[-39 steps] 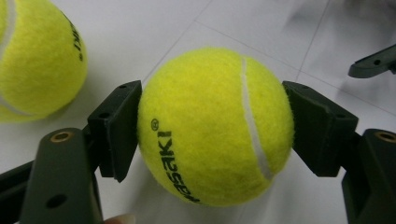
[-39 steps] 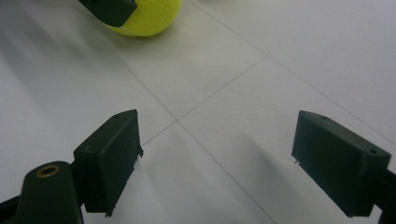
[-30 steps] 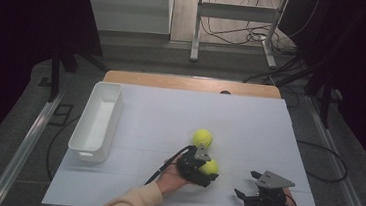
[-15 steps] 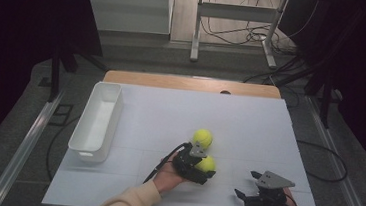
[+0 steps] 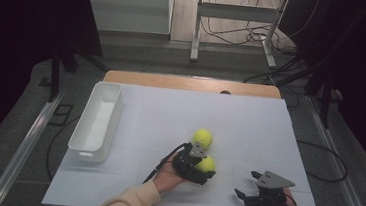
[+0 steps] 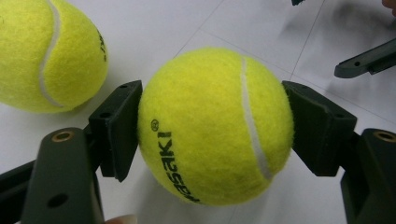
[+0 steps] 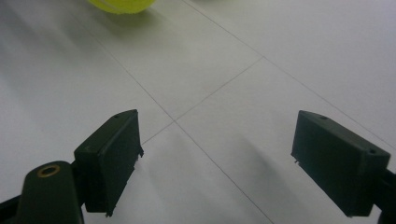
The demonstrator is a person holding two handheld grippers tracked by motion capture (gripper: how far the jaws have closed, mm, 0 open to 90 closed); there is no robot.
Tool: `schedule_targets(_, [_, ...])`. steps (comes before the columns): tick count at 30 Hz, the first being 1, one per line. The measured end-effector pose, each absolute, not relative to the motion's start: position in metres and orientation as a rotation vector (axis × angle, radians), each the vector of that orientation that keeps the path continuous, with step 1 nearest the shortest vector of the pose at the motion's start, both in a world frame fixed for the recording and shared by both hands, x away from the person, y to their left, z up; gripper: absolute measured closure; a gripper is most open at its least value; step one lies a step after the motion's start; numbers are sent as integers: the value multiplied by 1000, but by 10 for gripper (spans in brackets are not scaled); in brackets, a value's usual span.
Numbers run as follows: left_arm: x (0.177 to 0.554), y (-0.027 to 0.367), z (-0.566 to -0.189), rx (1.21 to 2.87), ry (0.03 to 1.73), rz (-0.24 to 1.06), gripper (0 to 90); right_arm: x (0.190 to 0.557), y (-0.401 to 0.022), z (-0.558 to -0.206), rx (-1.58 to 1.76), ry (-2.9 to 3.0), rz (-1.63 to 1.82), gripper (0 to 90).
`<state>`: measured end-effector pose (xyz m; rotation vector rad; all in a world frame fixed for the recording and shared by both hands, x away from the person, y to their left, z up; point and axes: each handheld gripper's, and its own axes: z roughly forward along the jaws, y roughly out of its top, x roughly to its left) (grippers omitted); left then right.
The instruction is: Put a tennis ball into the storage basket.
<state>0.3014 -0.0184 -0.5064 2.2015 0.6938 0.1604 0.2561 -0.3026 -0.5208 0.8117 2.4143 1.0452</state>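
Observation:
A yellow tennis ball sits squeezed between the two black pads of my left gripper, low over the white table top. In the high view that gripper lies at the front centre, shut on the ball. A second tennis ball rests free on the table just behind it, apart from the jaws; it is at the upper left in the left gripper view. My right gripper rests at the front right, open, with bare table between its pads.
A long white bin stands along the left side of the white table top. A wooden edge runs along the far side. Table legs and cables lie on the floor beyond it.

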Motion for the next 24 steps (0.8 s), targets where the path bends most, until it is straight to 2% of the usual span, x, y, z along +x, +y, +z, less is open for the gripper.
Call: schedule_targets(24, [295,25,-487,2115,740,205,258,256,-303,-520,808,2411,1043,163])
